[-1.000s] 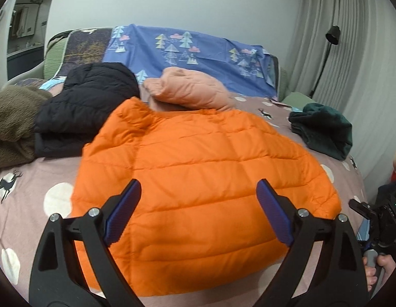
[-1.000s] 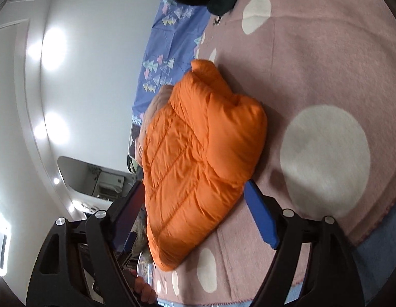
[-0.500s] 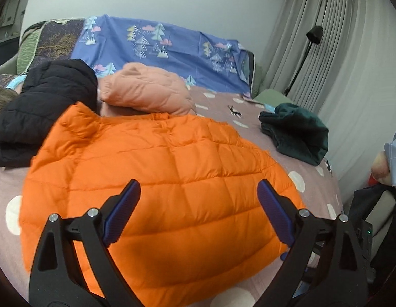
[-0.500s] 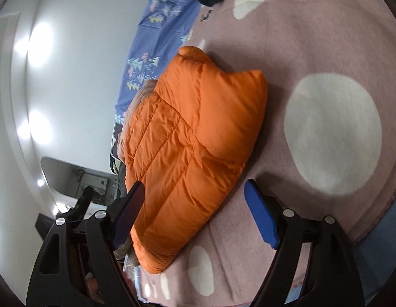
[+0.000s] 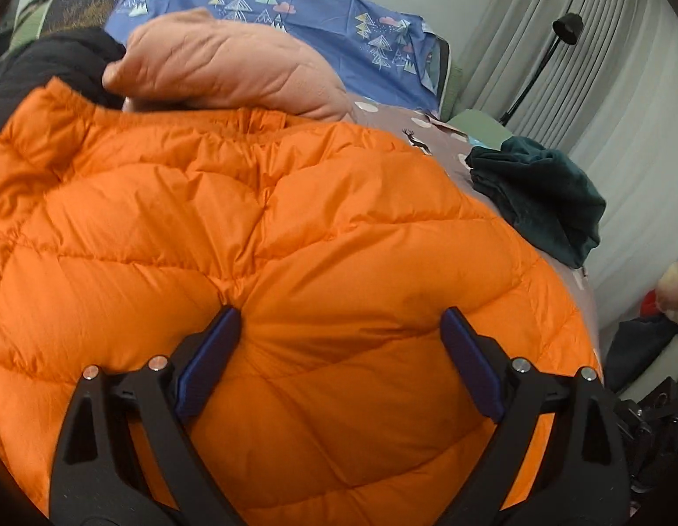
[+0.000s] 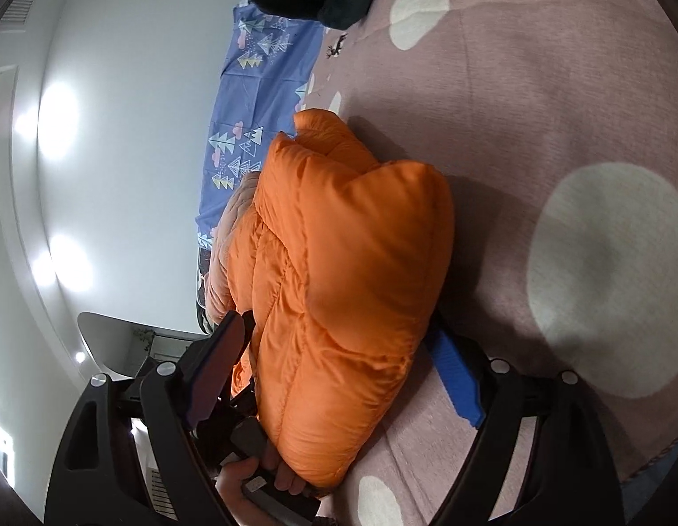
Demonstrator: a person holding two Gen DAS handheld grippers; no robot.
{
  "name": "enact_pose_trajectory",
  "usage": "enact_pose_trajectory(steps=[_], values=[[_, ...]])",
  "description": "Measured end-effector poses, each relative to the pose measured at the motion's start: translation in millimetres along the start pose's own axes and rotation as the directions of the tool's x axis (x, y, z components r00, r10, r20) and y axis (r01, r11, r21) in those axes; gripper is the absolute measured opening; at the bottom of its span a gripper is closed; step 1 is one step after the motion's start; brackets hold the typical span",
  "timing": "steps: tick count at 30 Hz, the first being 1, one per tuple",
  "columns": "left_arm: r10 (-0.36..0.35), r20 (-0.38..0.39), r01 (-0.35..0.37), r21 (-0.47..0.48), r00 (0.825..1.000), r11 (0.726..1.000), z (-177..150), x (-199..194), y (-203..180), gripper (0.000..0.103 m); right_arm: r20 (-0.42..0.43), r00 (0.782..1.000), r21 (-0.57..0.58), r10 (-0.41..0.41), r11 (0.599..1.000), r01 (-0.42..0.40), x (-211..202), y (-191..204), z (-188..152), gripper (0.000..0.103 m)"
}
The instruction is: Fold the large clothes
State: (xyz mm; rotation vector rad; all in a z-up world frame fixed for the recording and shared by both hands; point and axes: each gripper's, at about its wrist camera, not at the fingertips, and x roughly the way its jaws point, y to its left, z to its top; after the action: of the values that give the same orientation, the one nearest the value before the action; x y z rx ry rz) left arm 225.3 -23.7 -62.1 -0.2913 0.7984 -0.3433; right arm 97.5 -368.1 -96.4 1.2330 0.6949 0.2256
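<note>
Left wrist, orange jacket (image 5: 295, 241) on bed (image 5: 431, 125)

Counting garments and tools on the bed

Five garments are lying here: one orange puffer jacket (image 5: 295, 263), one pink jacket (image 5: 225, 65), one black jacket (image 5: 54, 61), one dark green garment (image 5: 540, 193); two grippers are showing, left gripper (image 5: 339, 350) and right gripper (image 6: 339, 377); one lamp (image 5: 566, 26) is standing.

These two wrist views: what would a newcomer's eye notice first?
The bright orange puffer jacket fills the middle of the polka-dot bedspread, with the open left gripper pressed on top and the open right gripper straddling its edge. Behind lie a peach jacket and a dark green garment.
</note>
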Motion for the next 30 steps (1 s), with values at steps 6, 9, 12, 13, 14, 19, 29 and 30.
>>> enact_pose_trajectory(steps=[6, 9, 12, 13, 14, 19, 29, 30], values=[[-0.062, 0.031, 0.062, -0.006, 0.998, 0.998, -7, -2, 9, 0.094, 0.066, 0.997, -0.110, -0.029, 0.993, 0.036, 20, 17, 4, 0.084], [-0.078, 0.041, 0.078, -0.006, 0.996, 0.997, -11, -4, 12, 0.094, 0.089, 0.995, -0.143, -0.037, 0.989, 0.050, 32, 20, 6, 0.083], [-0.102, 0.046, 0.103, -0.016, 0.994, 0.995, -11, -7, 16, 0.094, 0.119, 0.992, -0.196, -0.048, 0.978, 0.071, 37, 29, 4, 0.068], [-0.115, 0.044, 0.116, -0.024, 0.992, 0.993, -11, -8, 17, 0.094, 0.125, 0.991, -0.211, -0.052, 0.974, 0.077, 36, 28, 0, 0.054], [-0.124, 0.039, 0.126, -0.033, 0.991, 0.992, -10, -9, 17, 0.094, 0.135, 0.989, -0.233, -0.058, 0.968, 0.089, 36, 32, -2, 0.044], [-0.280, -0.011, 0.276, -0.129, 0.960, 0.952, -1, -27, 24, 0.094, 0.166, 0.984, -0.307, -0.058, 0.946, 0.108, 31, 40, -5, 0.026], [-0.456, -0.139, 0.405, -0.286, 0.879, 0.868, -1, -21, 28, 0.094, 0.234, 0.972, -0.495, -0.034, 0.856, 0.149, 17, 82, -28, 0.022], [-0.458, -0.140, 0.405, -0.296, 0.878, 0.865, -3, -19, 28, 0.094, 0.235, 0.972, -0.522, -0.030, 0.839, 0.152, 18, 90, -31, 0.022]])
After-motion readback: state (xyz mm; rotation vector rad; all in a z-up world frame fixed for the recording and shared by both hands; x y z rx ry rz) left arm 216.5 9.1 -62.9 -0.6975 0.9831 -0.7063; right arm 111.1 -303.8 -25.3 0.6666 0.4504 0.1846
